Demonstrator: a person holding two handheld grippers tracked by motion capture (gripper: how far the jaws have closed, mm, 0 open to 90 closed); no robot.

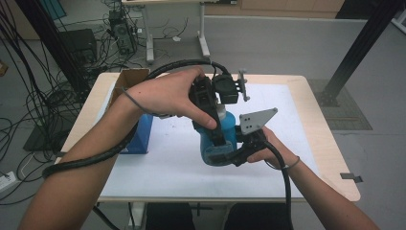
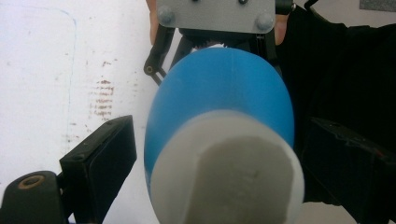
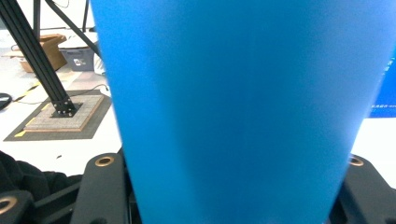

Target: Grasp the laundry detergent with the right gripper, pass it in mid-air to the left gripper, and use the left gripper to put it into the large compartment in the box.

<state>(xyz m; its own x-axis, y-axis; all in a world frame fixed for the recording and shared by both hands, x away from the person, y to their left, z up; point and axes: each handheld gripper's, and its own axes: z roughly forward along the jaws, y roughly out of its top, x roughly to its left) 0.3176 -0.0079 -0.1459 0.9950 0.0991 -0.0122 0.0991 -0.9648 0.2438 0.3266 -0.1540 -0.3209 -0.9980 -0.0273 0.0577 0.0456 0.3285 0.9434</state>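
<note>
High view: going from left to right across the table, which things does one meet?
Cardboard box → dark blue box → left tongs on the blue bottle → right tongs with the grey plate.

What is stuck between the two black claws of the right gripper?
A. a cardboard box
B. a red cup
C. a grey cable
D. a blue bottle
D: in the right gripper view the blue bottle sits between the two black jaws of the right gripper, and the high view shows that gripper clamped on its lower body.
</note>
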